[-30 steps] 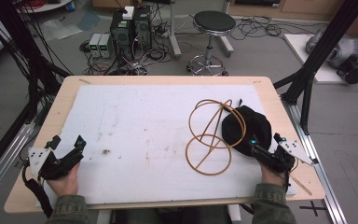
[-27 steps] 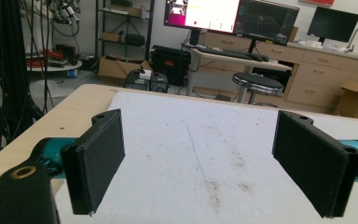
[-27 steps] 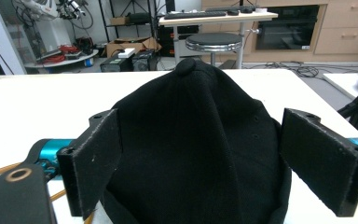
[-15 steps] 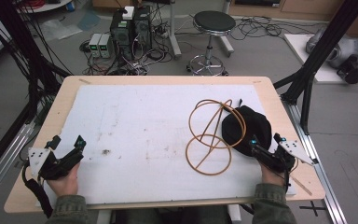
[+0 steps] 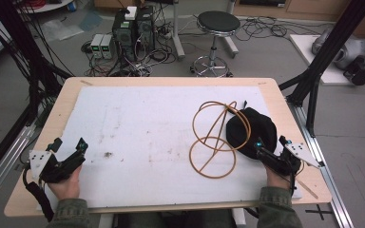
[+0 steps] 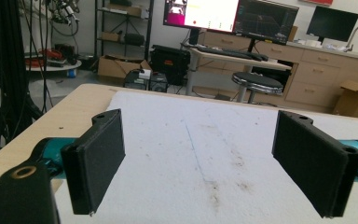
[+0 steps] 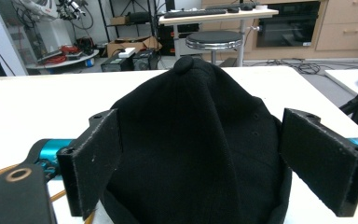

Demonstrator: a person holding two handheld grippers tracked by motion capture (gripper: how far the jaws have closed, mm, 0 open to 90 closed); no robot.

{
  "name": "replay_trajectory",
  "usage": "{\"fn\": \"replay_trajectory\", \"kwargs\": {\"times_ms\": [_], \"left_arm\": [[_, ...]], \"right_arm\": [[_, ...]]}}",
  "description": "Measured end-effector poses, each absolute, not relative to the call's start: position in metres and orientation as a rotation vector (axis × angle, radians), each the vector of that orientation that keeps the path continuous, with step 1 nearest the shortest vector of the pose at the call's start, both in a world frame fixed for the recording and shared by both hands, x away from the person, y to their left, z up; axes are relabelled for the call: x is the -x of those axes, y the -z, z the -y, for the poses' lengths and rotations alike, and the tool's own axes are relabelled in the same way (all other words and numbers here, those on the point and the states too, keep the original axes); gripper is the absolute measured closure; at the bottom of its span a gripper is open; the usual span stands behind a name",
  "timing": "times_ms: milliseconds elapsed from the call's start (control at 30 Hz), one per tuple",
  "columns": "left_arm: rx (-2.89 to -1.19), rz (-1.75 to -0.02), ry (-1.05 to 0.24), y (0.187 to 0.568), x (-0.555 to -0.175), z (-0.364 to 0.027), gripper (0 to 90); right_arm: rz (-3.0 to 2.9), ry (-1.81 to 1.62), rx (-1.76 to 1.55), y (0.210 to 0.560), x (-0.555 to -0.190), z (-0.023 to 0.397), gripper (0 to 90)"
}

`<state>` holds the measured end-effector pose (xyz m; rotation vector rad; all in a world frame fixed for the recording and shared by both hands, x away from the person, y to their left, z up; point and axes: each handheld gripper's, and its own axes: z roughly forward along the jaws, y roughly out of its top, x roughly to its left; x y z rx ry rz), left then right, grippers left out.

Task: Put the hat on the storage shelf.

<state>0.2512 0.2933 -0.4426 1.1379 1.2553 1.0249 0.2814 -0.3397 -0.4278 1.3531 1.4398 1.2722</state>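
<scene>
A black cap (image 5: pixel 251 131) lies on the white mat (image 5: pixel 147 123) at the right side of the table. A tan wire frame of joined hoops (image 5: pixel 216 137) rests beside it, one hoop overlapping the cap's left edge. My right gripper (image 5: pixel 272 145) is open at the cap's near edge; in the right gripper view the cap (image 7: pixel 196 140) sits between the spread jaws, which do not touch it. My left gripper (image 5: pixel 69 145) is open at the front left of the mat, and the left gripper view has bare stained mat (image 6: pixel 205 154) between its jaws.
The wooden table edge (image 5: pixel 171 81) frames the mat. Behind the table stand a round stool (image 5: pixel 217 33), computer boxes (image 5: pixel 133 28) and floor cables. Black frame posts (image 5: pixel 323 61) rise at the right, and more at the left.
</scene>
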Motion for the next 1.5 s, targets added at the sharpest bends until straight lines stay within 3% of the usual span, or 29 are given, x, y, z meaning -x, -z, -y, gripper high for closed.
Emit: {"fn": "replay_trajectory", "kwargs": {"times_ms": [1500], "left_arm": [[-1.142, -1.256, -1.016, 0.4427, -0.2512, -0.2947, 17.6]], "right_arm": [[-1.445, -1.268, -1.359, 0.4280, -0.2811, 0.3411, 12.9]]}}
